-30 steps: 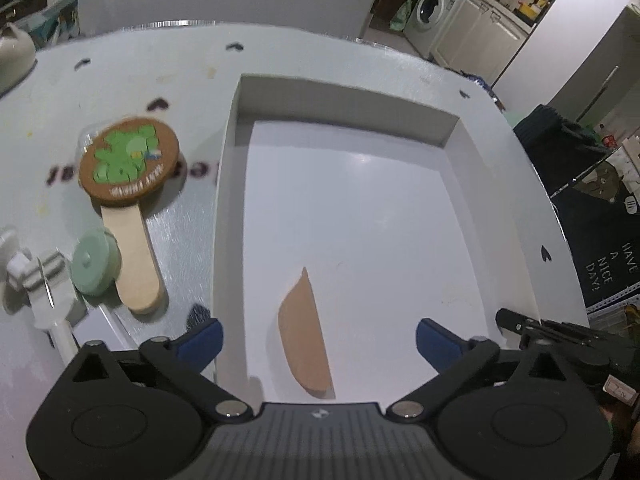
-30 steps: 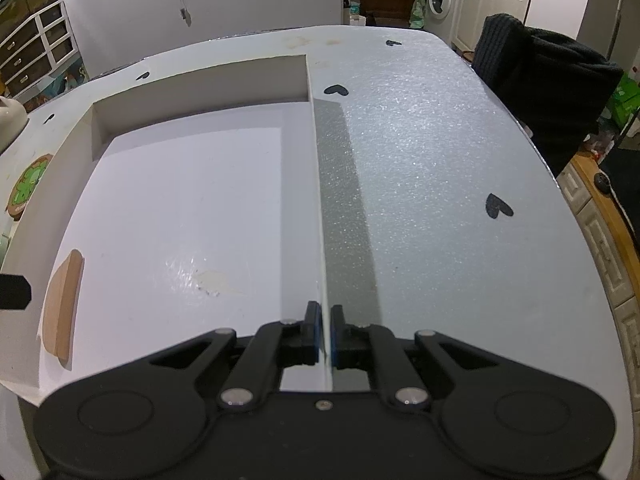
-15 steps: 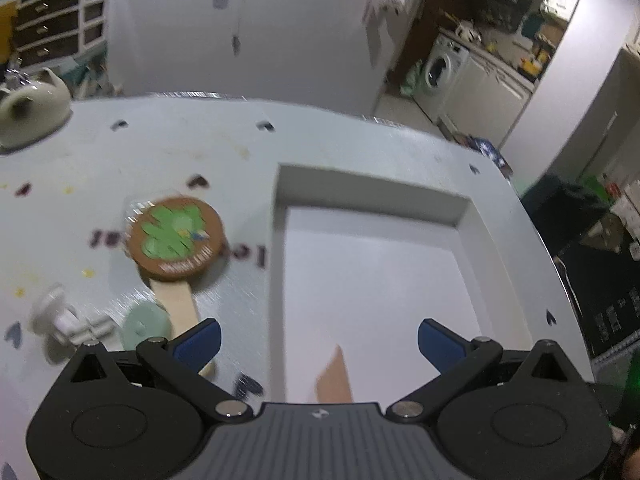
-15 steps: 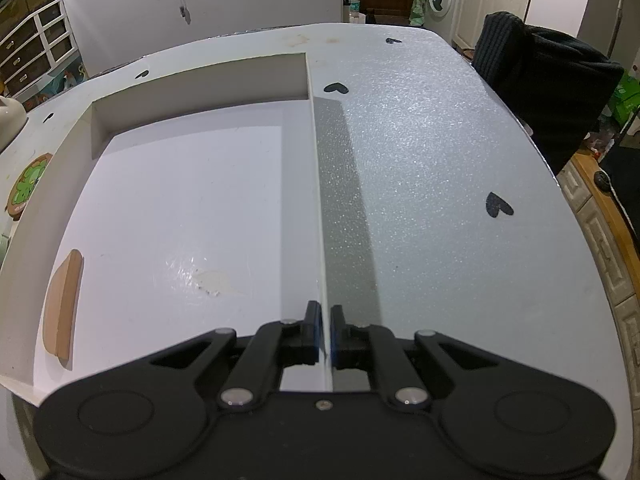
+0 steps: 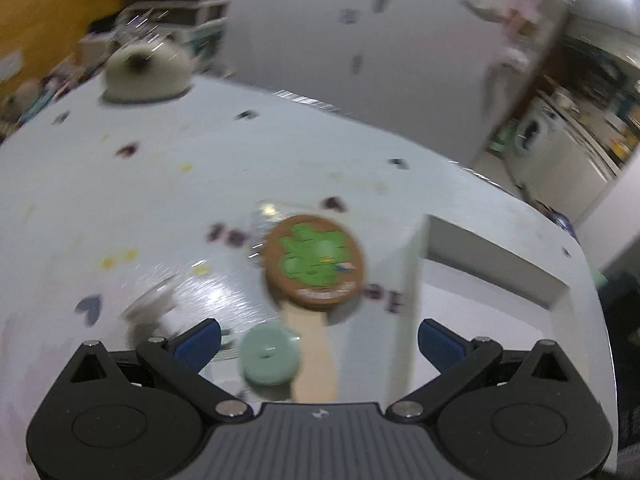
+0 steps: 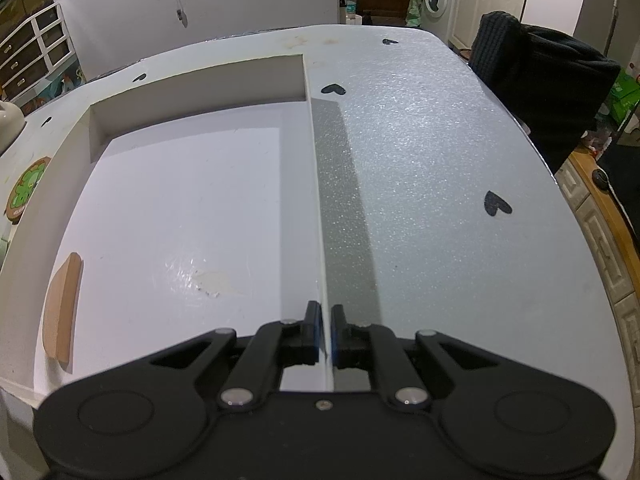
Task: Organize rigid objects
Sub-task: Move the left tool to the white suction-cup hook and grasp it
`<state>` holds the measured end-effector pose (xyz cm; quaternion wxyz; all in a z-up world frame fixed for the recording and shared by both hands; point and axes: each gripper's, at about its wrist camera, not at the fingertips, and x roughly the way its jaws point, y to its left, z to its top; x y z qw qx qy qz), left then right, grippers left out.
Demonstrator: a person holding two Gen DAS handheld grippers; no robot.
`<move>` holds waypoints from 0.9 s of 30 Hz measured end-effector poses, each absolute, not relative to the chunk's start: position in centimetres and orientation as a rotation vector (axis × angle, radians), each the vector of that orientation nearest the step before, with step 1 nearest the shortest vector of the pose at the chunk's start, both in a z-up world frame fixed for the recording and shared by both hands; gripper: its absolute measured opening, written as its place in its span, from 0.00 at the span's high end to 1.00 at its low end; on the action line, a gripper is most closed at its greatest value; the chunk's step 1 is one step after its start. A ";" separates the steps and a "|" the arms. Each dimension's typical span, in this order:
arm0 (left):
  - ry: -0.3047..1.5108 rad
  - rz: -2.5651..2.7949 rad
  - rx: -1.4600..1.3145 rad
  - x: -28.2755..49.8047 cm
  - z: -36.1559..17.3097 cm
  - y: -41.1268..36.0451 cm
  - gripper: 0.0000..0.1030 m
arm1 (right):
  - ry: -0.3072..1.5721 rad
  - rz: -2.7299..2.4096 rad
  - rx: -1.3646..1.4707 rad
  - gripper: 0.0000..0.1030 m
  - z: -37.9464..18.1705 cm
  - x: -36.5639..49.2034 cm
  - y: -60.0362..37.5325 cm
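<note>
Left claw (image 5: 318, 340) spread wide, empty, has swung left off white tray (image 5: 412, 280); now over counter (image 5: 160, 200), round paddle (image 5: 316, 260) and green disc (image 5: 268, 356) between its tips. Right claw (image 6: 325, 330) unmoved, clenched on tray's right wall. Wooden piece (image 6: 60, 308) lies inside tray, left side.

Left gripper (image 5: 319, 344) has swung off the white tray (image 5: 412, 280) and now sits over the table (image 5: 160, 184) left of the tray's left wall, view motion-blurred. Round brown paddle with green picture (image 5: 316, 262) and mint green disc (image 5: 269, 357) now lie between its wide-open fingers. Wooden piece in the tray has dropped out of its view.
</note>
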<state>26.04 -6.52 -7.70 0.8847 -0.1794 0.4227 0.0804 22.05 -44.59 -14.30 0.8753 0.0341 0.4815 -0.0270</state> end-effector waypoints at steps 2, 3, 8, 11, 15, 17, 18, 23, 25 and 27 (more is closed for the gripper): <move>0.894 0.201 -0.432 26.1 -8.5 -5.0 0.00 | 1.004 -0.059 0.072 0.93 -14.3 22.0 -44.6; 0.901 0.214 -0.457 26.1 -8.7 -4.3 0.00 | 1.004 -0.060 0.071 0.93 -14.3 22.0 -44.5; 0.905 0.312 -0.559 25.9 -10.3 -1.6 0.00 | 1.004 -0.060 0.071 0.93 -14.3 22.0 -44.6; 0.869 0.357 -0.627 25.3 -11.3 -0.2 0.03 | 1.004 -0.061 0.074 0.93 -14.3 22.0 -44.6; 0.866 0.392 -0.663 25.2 -12.1 0.9 0.20 | 1.003 -0.066 0.079 0.92 -14.3 22.0 -44.6; 0.860 0.413 -0.667 25.1 -12.4 1.3 0.25 | 1.003 -0.068 0.081 0.92 -14.2 22.0 -44.6; 0.854 0.424 -0.669 25.1 -12.6 1.5 0.28 | 1.003 -0.069 0.082 0.92 -14.2 22.0 -44.6; 0.841 0.472 -0.681 25.0 -13.3 2.5 0.39 | 1.003 -0.072 0.084 0.92 -14.2 22.0 -44.6; 0.840 0.488 -0.676 25.0 -13.5 2.8 0.44 | 1.003 -0.072 0.084 0.92 -14.2 22.0 -44.6; 0.842 0.502 -0.670 25.1 -13.7 2.9 0.49 | 1.003 -0.072 0.084 0.92 -14.2 22.0 -44.6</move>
